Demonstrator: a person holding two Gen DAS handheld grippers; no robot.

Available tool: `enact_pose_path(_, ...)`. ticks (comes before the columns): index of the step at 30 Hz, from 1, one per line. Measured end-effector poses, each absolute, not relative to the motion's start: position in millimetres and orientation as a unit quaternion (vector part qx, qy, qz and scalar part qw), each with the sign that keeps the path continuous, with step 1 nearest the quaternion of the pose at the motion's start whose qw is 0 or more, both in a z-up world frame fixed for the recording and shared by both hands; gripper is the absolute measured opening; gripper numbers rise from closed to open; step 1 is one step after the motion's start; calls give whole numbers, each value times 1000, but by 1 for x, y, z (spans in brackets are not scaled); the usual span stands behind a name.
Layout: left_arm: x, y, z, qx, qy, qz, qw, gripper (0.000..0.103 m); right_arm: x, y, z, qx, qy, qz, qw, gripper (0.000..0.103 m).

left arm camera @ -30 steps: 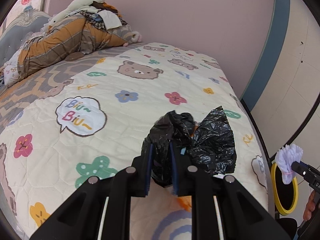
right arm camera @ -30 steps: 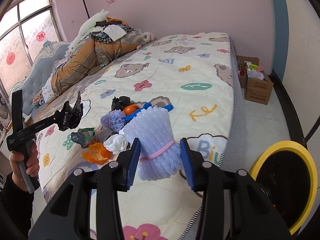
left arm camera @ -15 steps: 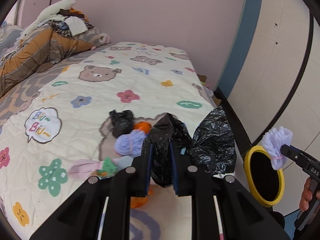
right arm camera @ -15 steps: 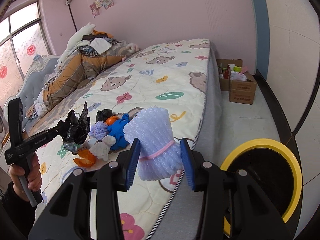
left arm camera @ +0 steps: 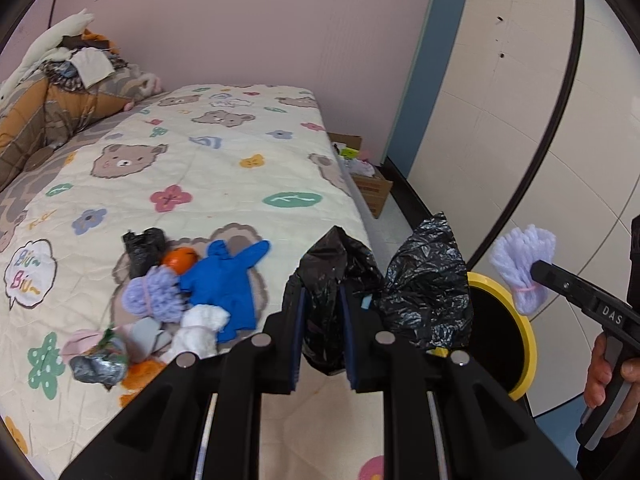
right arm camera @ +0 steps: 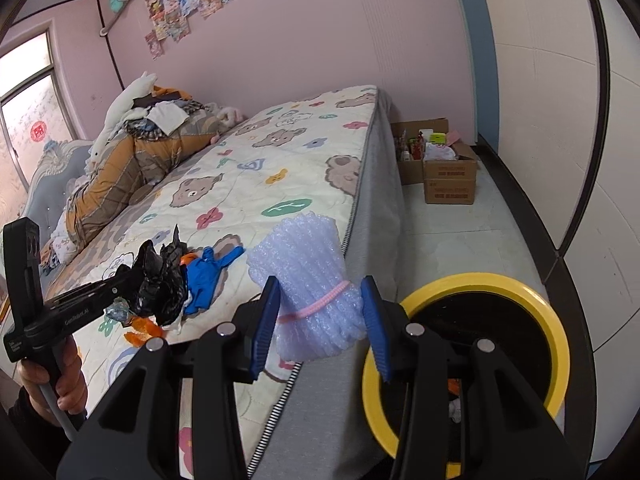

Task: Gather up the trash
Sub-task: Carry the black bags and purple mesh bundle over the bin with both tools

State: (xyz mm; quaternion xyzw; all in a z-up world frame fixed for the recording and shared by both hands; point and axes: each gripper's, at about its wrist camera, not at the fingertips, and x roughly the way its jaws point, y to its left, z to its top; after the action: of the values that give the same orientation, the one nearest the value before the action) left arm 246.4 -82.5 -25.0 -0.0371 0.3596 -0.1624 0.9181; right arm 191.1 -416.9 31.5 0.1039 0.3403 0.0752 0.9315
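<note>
My left gripper (left arm camera: 322,320) is shut on a crumpled black plastic bag (left arm camera: 424,288), held above the bed's edge. My right gripper (right arm camera: 320,316) is shut on a lilac foam net bundle (right arm camera: 308,280) tied with a pink band, hanging beside the mattress. A yellow-rimmed black bin (right arm camera: 556,344) stands on the floor just right of that bundle; its rim (left arm camera: 524,332) shows behind the black bag. On the bedspread lies a trash pile: a blue glove (left arm camera: 224,280), a small black bag (left arm camera: 142,248), an orange piece (left arm camera: 180,258), a lilac foam net (left arm camera: 150,292), white tissue (left arm camera: 198,332) and a foil wad (left arm camera: 98,364).
The bed (right arm camera: 248,184) has a bear-print quilt and a heap of bedding (right arm camera: 140,152) at its head. Open cardboard boxes (right arm camera: 444,168) full of items sit on the floor by the pink wall. A white panelled wall (right arm camera: 568,120) runs along the right.
Both grippers have swung rightward, from over the bed to its edge, each keeping its load. The bin has come closer and the trash pile now lies off to the left.
</note>
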Motion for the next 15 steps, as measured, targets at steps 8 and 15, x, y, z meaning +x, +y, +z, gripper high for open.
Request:
enact_pose_path(8, 247, -130, -32, -26, 371, -199, 907, 16, 185, -449, 31, 118, 337, 48, 933, 40)
enact_pose_path(15, 246, -166, -39, -18, 381, -224, 897, 16, 178, -480, 30, 132, 332, 24, 934, 40)
